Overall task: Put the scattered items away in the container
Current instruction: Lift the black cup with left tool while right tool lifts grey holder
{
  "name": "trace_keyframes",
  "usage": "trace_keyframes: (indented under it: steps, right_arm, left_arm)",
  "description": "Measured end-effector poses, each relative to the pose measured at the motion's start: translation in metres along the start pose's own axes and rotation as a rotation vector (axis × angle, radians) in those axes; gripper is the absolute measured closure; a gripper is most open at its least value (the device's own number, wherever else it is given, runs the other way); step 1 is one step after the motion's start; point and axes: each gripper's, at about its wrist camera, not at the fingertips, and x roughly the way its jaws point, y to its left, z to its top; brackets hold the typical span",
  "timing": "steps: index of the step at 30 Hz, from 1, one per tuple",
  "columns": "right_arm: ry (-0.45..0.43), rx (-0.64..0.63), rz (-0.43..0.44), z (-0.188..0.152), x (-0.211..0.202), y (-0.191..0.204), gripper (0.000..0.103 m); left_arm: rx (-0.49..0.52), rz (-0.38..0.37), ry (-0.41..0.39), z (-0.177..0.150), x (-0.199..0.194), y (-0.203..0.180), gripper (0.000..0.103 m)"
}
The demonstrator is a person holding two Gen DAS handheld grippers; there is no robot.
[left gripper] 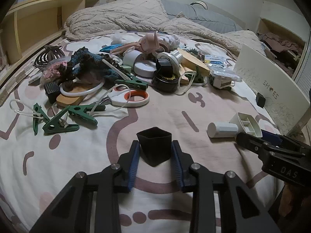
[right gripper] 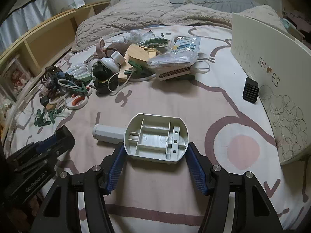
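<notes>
Nearby, a black block [right gripper: 250, 93] leans against the shoebox [right gripper: 276, 62].

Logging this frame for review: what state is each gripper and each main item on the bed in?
Left gripper: jaws shut on the small black cup.
Small black cup: held, open end facing the camera.
Right gripper: jaws shut on the white handled piece.
White handled piece: held, hollow ribbed side facing the camera.
Shoe box: standing on the bed; open or closed, cannot tell.
Scissors: lying flat in the pile.
</notes>
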Motion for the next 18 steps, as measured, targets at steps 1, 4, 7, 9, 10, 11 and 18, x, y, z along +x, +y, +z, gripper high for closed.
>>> trace_keyframes:
  steps: [1, 4, 7, 9, 10, 11, 18]
  right_arm:
    - [-0.002, 0.003, -0.001, 0.0, 0.001, 0.0, 0.039]
    - [-0.01, 0.015, 0.002, 0.002, 0.003, -0.002, 0.039]
    - [-0.018, 0.008, -0.003, 0.002, 0.005, -0.001, 0.038]
    - [-0.024, 0.004, -0.005, 0.003, 0.006, 0.0, 0.037]
    - [-0.027, 0.005, -0.005, 0.004, 0.007, -0.001, 0.037]
    - [-0.029, 0.006, -0.004, 0.004, 0.007, -0.001, 0.037]
    - [-0.035, 0.004, -0.005, 0.007, 0.011, 0.001, 0.033]
  left_arm:
    - [0.003, 0.0, 0.0, 0.0, 0.0, 0.0, 0.071]
    - [0.005, -0.002, 0.0, 0.0, 0.0, 0.0, 0.071]
    - [0.006, -0.004, 0.0, 0.0, 0.0, -0.002, 0.071]
    - [0.006, -0.005, 0.0, 0.0, 0.0, -0.002, 0.071]
    - [0.007, -0.004, 0.0, 0.0, 0.001, -0.002, 0.071]
    - [0.008, -0.002, 0.001, 0.0, 0.001, -0.002, 0.071]
    - [0.018, 0.014, -0.002, -0.001, 0.001, -0.006, 0.071]
